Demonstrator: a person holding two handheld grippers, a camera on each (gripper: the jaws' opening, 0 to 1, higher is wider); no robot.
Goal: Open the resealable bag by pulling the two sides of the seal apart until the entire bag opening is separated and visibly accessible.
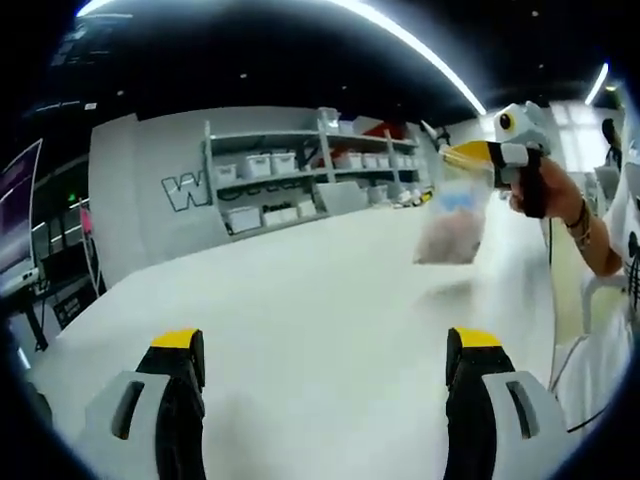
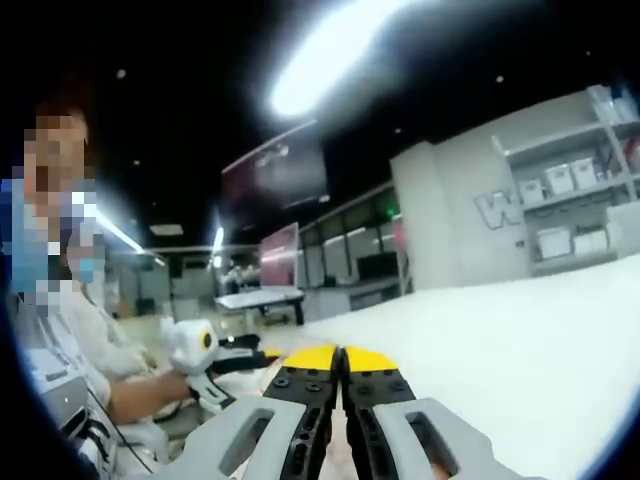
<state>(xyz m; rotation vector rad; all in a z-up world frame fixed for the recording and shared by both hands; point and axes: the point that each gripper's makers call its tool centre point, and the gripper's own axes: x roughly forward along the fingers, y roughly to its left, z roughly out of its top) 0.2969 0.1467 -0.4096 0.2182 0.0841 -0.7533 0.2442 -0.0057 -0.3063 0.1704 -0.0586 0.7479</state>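
- You have a broad white table (image 1: 300,300) in front of you, its bare surface pale and matte.
- Behind it, your view takes in grey shelving (image 1: 310,165) stocked with white storage bins (image 1: 268,163).
- You can see dark screens (image 2: 275,175) hanging under a bright ceiling light strip (image 2: 320,50).

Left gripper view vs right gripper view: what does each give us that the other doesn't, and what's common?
Left gripper view: the resealable bag hanging above the white table, pinched at its top edge by the right gripper, with the person's hand behind it. The left gripper sits low with its jaws wide apart, holding nothing.

Right gripper view: the right gripper's yellow-tipped jaws closed together, seen close up, the left gripper seen from outside, a seated person holding it, and dark screens behind.

Both: the white table, grey wall, shelves with white bins.
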